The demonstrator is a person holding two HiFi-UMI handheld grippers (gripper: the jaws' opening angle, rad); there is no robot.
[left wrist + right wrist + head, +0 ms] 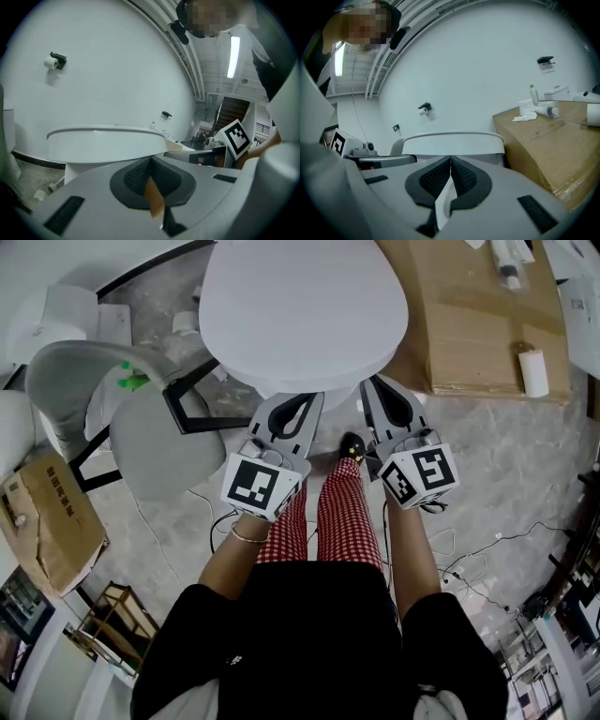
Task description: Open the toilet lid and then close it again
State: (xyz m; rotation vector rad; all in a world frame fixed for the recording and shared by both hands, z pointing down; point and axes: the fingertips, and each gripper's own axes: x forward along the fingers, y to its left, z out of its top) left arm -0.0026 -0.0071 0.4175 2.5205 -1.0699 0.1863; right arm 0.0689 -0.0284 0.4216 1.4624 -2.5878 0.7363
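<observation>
Lid lay flat on the toilet, just beyond the left gripper and right gripper, both with jaws pressed together and empty. Opening probably came next: the tips had to go under its near rim.

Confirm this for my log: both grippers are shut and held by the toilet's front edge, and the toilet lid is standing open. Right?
Not quite: the toilet lid is closed, lying flat, as the head view shows. The rest holds: the left gripper and right gripper are both shut, by the toilet's front edge.
</observation>
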